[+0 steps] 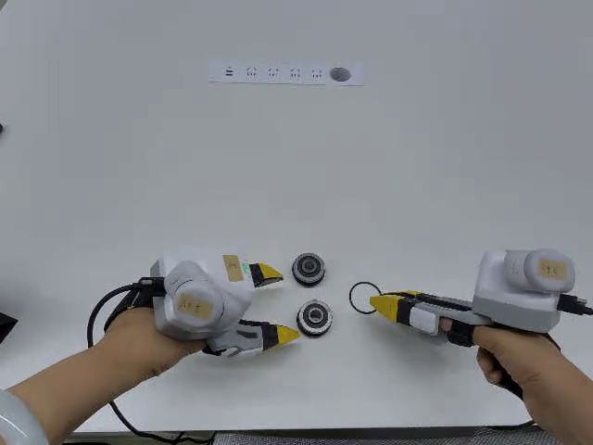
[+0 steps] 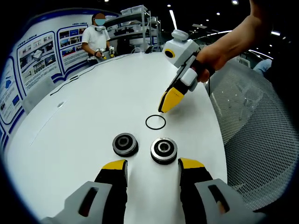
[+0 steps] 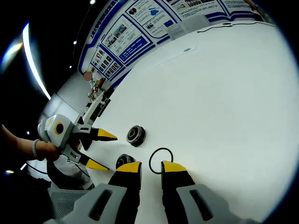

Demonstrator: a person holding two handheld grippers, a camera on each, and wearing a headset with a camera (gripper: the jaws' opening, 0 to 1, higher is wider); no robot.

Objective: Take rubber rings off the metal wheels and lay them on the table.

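**Head view, lower half of the frame.** Your left gripper (image 1: 276, 304) sits at lower left, its yellow-tipped jaws spread wide and holding nothing. Just off those tips, toward the centre of the frame, two metal wheels lie flat on the white table (image 1: 417, 167) with their axles upright. The upper wheel (image 1: 309, 269) is just beside the upper jaw tip, and the lower wheel (image 1: 314, 317) is just beside the lower one. To the right of the wheels, one rubber ring (image 1: 365, 297) lies flat and free on the table. Your right gripper (image 1: 384, 305) reaches in from lower right, with its tips at the ring's lower right edge. You cannot tell whether they touch it.

**Right gripper view.** The jaws stand a narrow gap apart with nothing between them, and the ring lies just ahead of them.

**Left gripper view.** The lower wheel lies in line with the gap between the jaws, and the upper wheel lies ahead of the left-hand jaw. The upper wheel's rim reads darker, so it probably has its ring on. The lower wheel's brighter rim suggests it is the stripped one.

**Judgement.** Your left gripper is nearer to both wheels, while your right is nearer to the loose ring. The wheel likely to need work lies ahead of the left jaws but off their centre line, toward the upper part of the head view.
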